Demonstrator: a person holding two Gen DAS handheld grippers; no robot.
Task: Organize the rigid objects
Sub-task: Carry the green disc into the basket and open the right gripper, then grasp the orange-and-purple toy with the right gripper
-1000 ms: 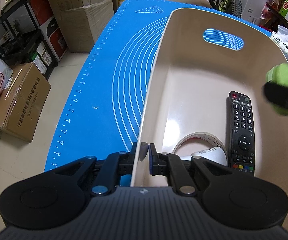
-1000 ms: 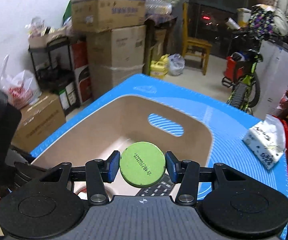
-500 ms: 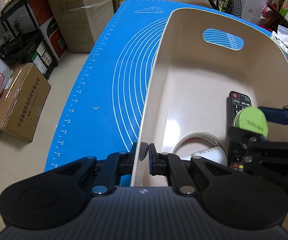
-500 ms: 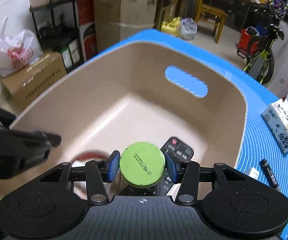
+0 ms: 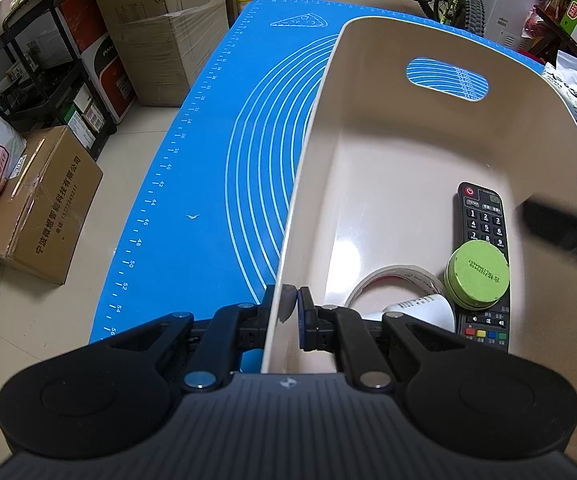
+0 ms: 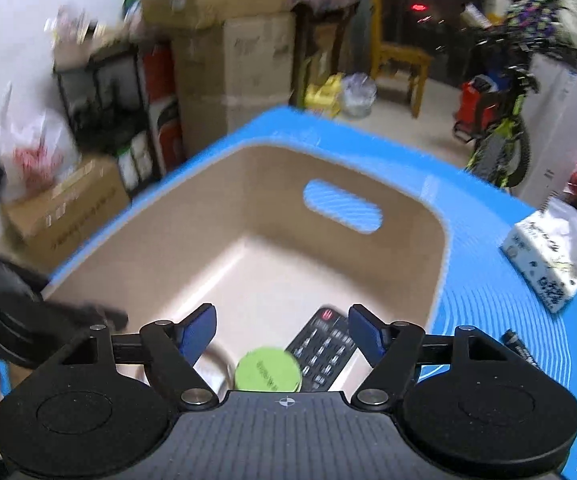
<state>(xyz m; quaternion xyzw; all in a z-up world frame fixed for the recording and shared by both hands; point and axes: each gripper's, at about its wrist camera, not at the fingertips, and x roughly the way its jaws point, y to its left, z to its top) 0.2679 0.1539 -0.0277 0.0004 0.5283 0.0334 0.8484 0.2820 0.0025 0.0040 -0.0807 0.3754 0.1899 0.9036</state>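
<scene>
Green tin released into the beige bin, left gripper clamped on the bin's wall.

From the left wrist view, the left gripper pinches the bin's smooth near wall, pads pressed together on it; inside the bin, the round green tin lies on the black remote, touching a tape roll and a white cup, details partly hidden in the other view. The blurred right gripper shows at the bin's right edge. From the right wrist view, the right gripper has just been opening; its blue pads stand apart with nothing between, the tin below them in the bin. Only here, beyond the bin on the blue mat, lie a tissue pack and a dark marker.
</scene>
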